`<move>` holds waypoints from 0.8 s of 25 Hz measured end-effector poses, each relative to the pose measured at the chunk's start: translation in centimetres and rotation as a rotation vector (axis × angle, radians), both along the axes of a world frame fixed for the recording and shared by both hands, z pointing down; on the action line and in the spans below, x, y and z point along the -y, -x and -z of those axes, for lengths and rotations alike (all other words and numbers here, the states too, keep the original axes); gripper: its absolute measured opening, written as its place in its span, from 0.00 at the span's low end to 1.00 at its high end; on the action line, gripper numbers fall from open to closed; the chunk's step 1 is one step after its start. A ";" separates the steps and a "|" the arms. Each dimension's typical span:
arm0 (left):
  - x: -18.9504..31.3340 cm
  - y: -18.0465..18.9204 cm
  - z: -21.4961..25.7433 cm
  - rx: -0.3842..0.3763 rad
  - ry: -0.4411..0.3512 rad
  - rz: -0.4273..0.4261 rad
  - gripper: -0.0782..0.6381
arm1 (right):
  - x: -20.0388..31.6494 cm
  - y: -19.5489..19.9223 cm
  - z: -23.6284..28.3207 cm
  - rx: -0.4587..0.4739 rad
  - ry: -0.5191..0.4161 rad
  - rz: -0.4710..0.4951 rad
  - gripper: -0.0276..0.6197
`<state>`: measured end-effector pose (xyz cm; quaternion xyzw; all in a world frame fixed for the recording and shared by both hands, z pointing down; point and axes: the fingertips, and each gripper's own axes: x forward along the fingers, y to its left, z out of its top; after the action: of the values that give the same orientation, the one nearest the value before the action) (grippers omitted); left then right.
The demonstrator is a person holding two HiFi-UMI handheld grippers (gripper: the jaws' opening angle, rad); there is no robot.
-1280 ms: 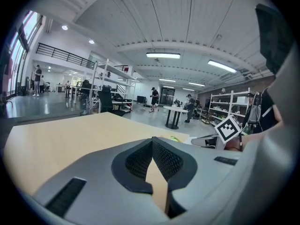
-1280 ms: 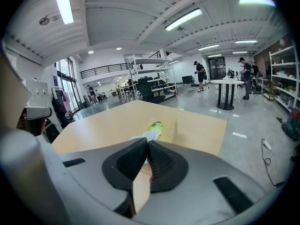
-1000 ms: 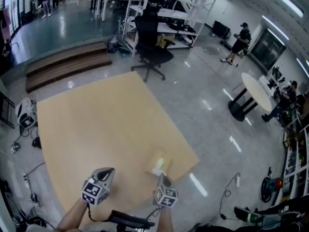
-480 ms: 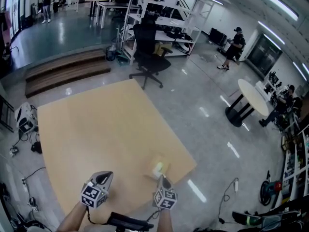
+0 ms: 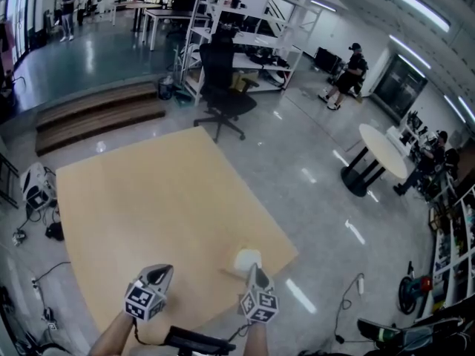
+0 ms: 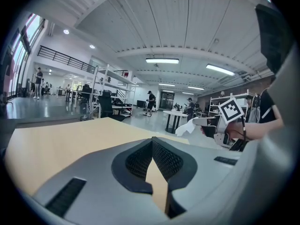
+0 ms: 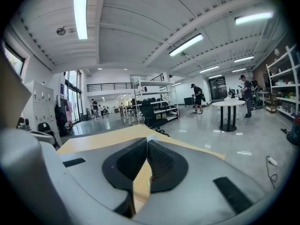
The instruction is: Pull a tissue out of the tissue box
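Right tool (image 7: 147,142) pinched shut on the tissue (image 5: 247,259), above the tissue box (image 5: 231,270) at the surface's (image 5: 148,199) near right corner. Left tool (image 6: 153,143) closed, empty. Pull straight up, slowly; a jerk would probably tear it.

No readable text, no labels, brands, numbers or signs legible anywhere

White crumpled tissue (image 5: 247,259) hanging pinched in the closed tips of the right gripper (image 5: 251,268), hovering near the table (image 5: 148,199) front right corner, tan tissue box (image 5: 231,271) sitting just beneath, mostly hiding under it, blending into the tabletop
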<state>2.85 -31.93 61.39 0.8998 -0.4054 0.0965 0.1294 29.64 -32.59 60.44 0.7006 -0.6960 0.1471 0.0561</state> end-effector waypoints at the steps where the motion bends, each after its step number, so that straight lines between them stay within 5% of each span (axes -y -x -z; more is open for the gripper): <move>1: -0.1 0.0 0.0 0.000 -0.001 -0.002 0.12 | 0.0 0.0 0.8 -0.003 -0.017 0.000 0.05; 10: -0.2 0.2 0.2 -0.003 -0.019 0.004 0.12 | -0.6 0.7 6.8 0.005 -0.154 0.017 0.05; 20: -0.4 -0.1 1.0 -0.004 -0.031 -0.012 0.12 | -1.8 0.8 6.1 -0.007 -0.142 0.006 0.05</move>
<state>2.94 -31.50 60.41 0.9044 -0.4010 0.0890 0.1157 28.85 -30.74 54.37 0.7013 -0.7065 0.0950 0.0090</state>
